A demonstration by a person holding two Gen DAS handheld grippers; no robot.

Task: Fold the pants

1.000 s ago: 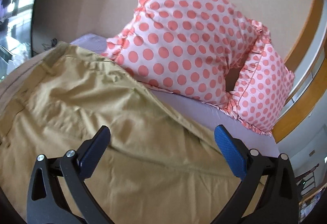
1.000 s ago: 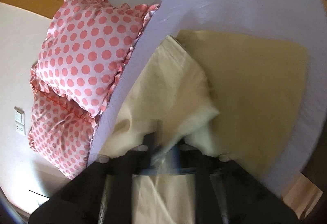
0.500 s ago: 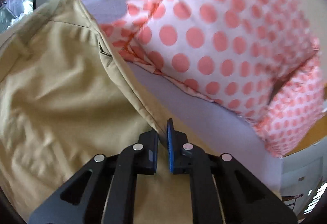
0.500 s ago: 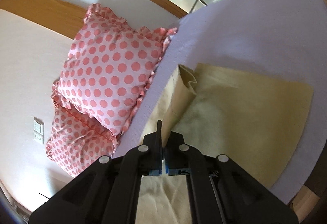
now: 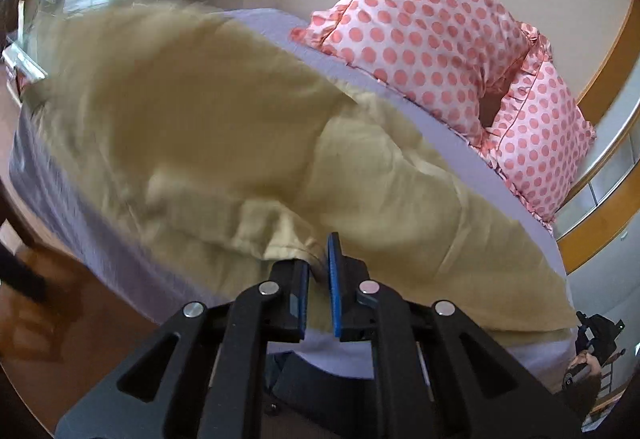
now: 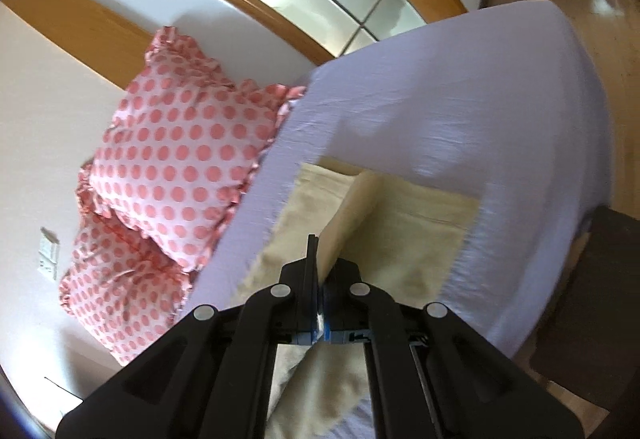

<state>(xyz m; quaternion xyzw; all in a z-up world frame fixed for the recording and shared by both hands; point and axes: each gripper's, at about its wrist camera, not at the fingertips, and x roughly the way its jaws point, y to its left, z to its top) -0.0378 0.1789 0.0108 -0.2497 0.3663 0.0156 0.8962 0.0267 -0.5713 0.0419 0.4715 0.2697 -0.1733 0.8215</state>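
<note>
Lifting now: since a second ago our left claw (image 5: 318, 271) and right claw (image 6: 320, 293) have each clamped onto the khaki pants (image 5: 224, 143), raising the near edge for folding.

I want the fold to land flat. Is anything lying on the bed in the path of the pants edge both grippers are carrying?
Nothing visible. The left gripper and right gripper both pinch the pants, and only sheet lies ahead. The pillows sit off beside the wall.
</note>
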